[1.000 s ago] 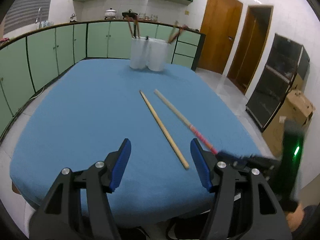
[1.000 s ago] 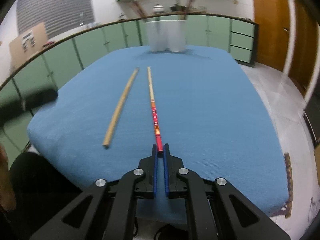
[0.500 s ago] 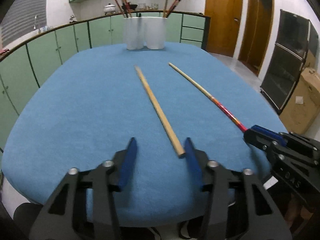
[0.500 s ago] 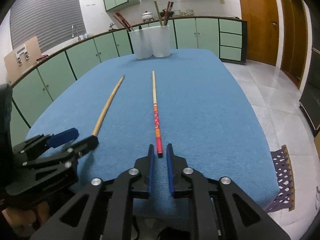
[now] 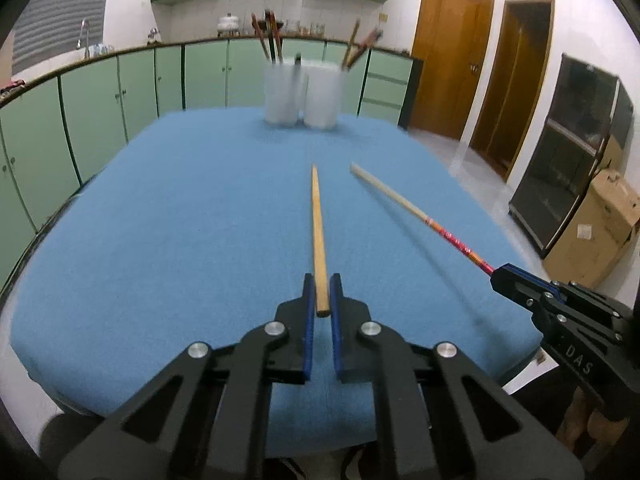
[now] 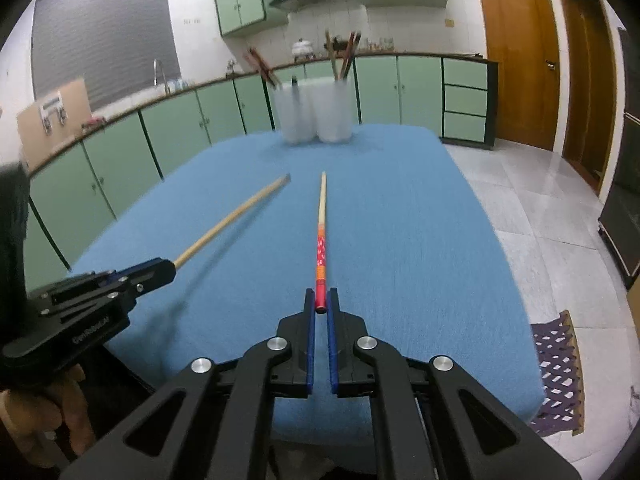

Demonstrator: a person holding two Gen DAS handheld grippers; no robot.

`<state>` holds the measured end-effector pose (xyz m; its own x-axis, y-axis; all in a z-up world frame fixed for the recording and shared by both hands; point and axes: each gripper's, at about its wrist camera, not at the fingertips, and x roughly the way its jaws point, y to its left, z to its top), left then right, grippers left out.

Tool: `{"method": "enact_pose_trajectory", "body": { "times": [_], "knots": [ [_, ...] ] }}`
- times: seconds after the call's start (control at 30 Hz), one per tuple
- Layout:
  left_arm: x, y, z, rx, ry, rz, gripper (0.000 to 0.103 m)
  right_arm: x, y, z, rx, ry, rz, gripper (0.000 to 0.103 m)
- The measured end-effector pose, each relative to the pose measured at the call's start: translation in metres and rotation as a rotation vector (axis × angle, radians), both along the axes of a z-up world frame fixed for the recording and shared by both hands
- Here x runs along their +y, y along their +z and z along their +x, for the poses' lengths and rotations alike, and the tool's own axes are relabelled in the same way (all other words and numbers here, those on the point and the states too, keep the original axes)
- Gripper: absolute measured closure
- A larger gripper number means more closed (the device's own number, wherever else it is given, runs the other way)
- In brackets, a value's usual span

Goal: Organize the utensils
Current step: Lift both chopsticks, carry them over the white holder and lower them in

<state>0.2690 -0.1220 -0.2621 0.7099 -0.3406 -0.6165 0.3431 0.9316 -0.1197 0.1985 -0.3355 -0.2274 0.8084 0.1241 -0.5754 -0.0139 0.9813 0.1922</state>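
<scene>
My left gripper (image 5: 320, 292) has its jaws closing tight on the near end of a plain wooden chopstick (image 5: 318, 220), which points away over the blue table (image 5: 160, 220). My right gripper (image 6: 320, 300) is closing on the red end of a red-patterned chopstick (image 6: 321, 240), pads pressing it. Both sticks hang slightly above the cloth and cast shadows. Each view shows the other gripper at its side: the right gripper (image 5: 498, 274) and the left gripper (image 6: 168, 268). At the table's far end stand two white cups (image 5: 282, 96) (image 5: 322, 98) holding several utensils.
Green cabinets curve around the left and far sides. A cardboard box (image 5: 596, 228) and a dark cabinet (image 5: 572, 152) stand on the right by wooden doors. A woven mat (image 6: 556, 372) lies on the tiled floor beside the table's right edge.
The left jaws went from wide open to shut on the wooden chopstick. The right jaws loosened briefly, then gripped the red chopstick again. Both sticks have come up off the cloth.
</scene>
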Motion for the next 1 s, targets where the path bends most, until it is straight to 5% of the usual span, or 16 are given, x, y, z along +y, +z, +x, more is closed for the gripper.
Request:
{"method": "enact_pose_trajectory", "body": {
  "times": [0.27, 0.47, 1.0],
  "knots": [
    [0.011, 0.077, -0.001, -0.104, 0.01, -0.021, 0.097, 0.0, 0.075, 0.01, -0.095, 0.022, -0.021, 0.098],
    [0.008, 0.125, 0.006, -0.173, -0.001, -0.003, 0.097, 0.004, 0.105, 0.034, -0.097, 0.059, -0.064, 0.098],
    [0.008, 0.174, 0.075, -0.174, -0.081, -0.019, 0.097, 0.008, 0.175, 0.133, 0.012, 0.217, -0.136, 0.098]
  ]
}}
